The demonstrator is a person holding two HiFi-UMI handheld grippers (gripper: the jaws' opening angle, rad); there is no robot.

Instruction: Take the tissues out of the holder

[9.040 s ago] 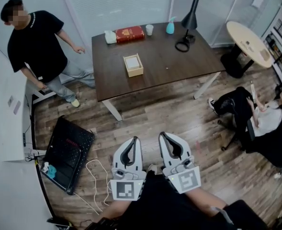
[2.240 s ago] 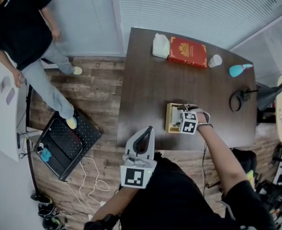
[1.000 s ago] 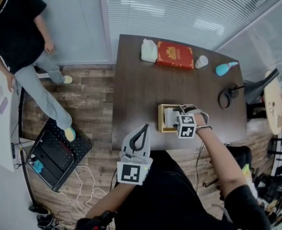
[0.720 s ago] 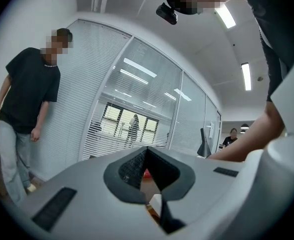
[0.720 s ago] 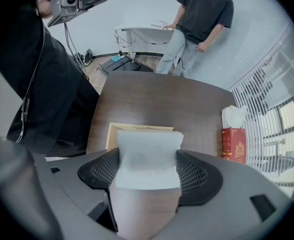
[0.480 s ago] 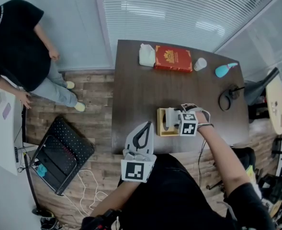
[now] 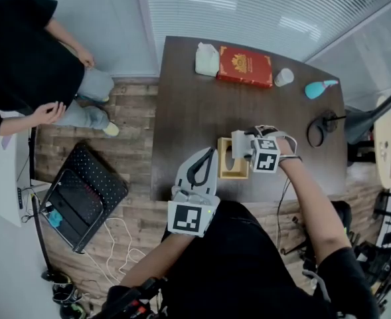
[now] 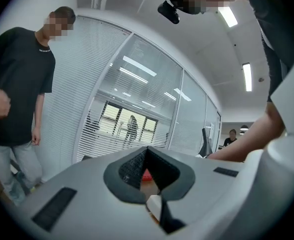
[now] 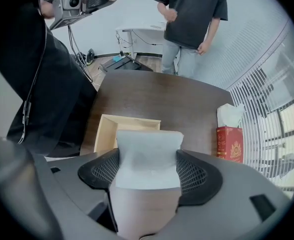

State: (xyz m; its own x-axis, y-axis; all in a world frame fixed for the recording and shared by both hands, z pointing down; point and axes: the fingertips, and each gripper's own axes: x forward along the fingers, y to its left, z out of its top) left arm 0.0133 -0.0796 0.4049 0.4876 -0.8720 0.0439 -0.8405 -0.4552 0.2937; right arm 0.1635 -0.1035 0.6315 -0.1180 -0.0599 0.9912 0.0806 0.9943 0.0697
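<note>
White between the pads: found the tissues (image 9: 149, 149) pinched as a folded stack by the right tongs (image 9: 147, 176), with both pads flat against its sides. Saw that stack held over the right part of the pale wooden holder (image 9: 129, 119), with bare inside wood showing to its left. Could not tell whether the stack's lower end was clear of the rim. Found the holder resting on the dark brown surface (image 7: 195, 98), near the front edge. Found the left tongs (image 8: 147, 149) pressed together at the tips, gripping nothing, held at the surface's front edge beside the holder's left side. Noted along the far edge a red box (image 7: 244, 67) with a white tuft (image 7: 206, 60) at its left end, then a paper cup (image 7: 284, 77) and a teal bottle (image 7: 320, 87) further right. Saw a person in a black shirt (image 7: 22, 65) on the wooden floor (image 7: 129, 125), well apart from the surface's left side
</note>
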